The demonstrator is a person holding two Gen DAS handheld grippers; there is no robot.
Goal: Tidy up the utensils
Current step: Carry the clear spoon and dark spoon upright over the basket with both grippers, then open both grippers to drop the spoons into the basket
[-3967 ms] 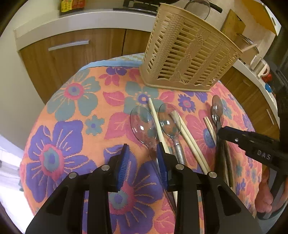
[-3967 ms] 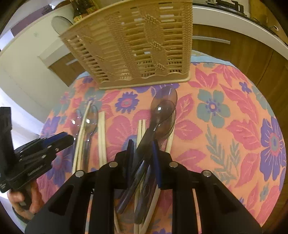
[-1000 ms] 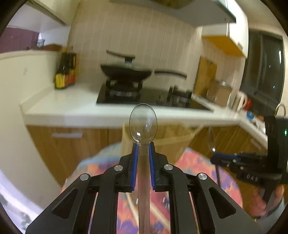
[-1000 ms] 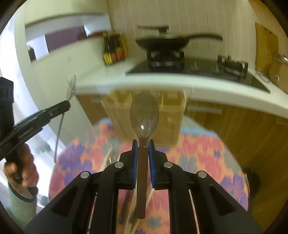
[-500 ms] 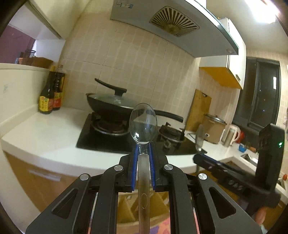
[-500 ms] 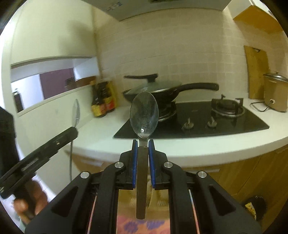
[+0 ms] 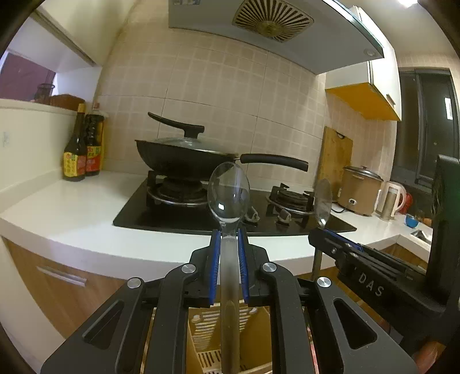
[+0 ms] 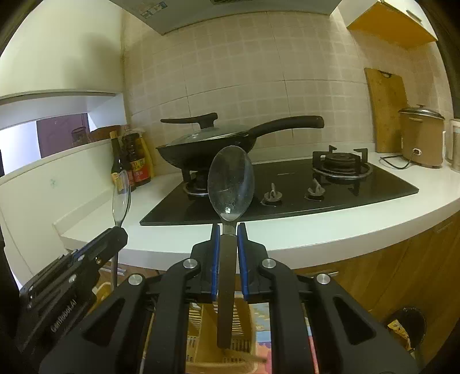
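Spoons — I have a clear spoon (image 7: 228,195) pinched upright in my left gripper (image 7: 229,238) and a dark-handled spoon (image 8: 231,184) clamped in my right gripper (image 8: 229,231) — both above the beige basket (image 7: 258,339).

warm, dim kitchen light, sharp in the middle, bent at the rims

a ceiling lamp (image 7: 408,1) flares white at the left view's top right corner; small glints sit on both spoon bowls; the fisheye curves the countertop (image 8: 373,218) and blackens every corner.
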